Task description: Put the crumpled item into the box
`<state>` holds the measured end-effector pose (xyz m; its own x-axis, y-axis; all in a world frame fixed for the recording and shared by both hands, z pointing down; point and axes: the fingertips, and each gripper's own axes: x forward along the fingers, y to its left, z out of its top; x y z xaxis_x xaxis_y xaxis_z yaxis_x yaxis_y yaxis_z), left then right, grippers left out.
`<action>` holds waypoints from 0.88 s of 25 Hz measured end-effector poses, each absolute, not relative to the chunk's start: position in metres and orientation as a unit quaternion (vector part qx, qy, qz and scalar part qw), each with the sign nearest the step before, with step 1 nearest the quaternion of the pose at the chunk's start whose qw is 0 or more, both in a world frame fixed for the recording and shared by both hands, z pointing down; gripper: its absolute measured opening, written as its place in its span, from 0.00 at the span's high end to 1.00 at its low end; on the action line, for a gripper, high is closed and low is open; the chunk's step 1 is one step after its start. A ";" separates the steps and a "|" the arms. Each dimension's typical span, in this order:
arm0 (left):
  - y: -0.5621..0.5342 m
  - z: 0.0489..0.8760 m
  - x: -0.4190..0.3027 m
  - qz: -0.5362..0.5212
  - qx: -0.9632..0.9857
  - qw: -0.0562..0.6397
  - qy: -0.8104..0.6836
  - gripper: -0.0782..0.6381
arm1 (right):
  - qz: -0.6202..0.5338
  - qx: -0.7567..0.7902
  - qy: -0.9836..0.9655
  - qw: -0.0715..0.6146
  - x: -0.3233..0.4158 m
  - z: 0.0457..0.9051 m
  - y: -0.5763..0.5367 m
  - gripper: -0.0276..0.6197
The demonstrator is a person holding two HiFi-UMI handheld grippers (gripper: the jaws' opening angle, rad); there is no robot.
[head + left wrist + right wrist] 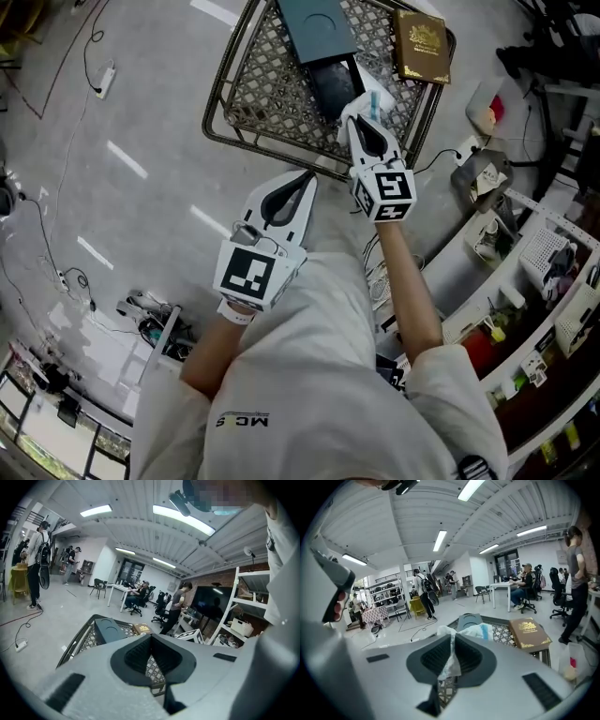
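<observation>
A crumpled white and blue item (368,100) (474,632) is pinched in my right gripper (359,118) (452,642), which is shut on it over the near right part of the mesh table (251,105). Just beyond the item lies a dark box (333,82) (469,620), with its dark teal part (318,25) further back. My left gripper (307,180) (150,640) is shut with nothing in it and hovers off the table's near edge. The box (109,631) shows ahead of it to the left.
A brown book with gold print (422,46) (529,633) (141,629) lies on the table's right side. Shelves with clutter (535,281) stand at the right. Cables and a power strip (104,79) lie on the floor. Several people stand and sit in the background.
</observation>
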<state>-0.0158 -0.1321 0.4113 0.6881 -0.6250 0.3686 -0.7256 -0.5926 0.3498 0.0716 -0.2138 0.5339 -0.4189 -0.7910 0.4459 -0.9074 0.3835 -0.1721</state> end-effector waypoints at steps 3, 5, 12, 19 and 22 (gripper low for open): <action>-0.142 0.423 -0.017 0.109 0.881 0.249 -0.388 0.86 | 0.209 0.518 -0.816 0.149 0.070 0.560 -0.236 0.90; -0.148 0.429 -0.017 0.111 0.877 0.255 -0.392 0.86 | 0.218 0.514 -0.815 0.152 0.068 0.576 -0.249 0.90; -0.167 0.436 -0.018 0.118 0.870 0.260 -0.401 0.86 | 0.247 0.496 -0.807 0.206 0.062 0.641 -0.275 0.90; -0.172 0.445 -0.009 0.125 0.869 0.273 -0.394 0.86 | 0.271 0.496 -0.778 0.274 0.070 0.696 -0.285 0.88; -0.168 0.451 -0.008 0.134 0.870 0.273 -0.388 0.86 | 0.274 0.492 -0.773 0.291 0.070 0.705 -0.286 0.82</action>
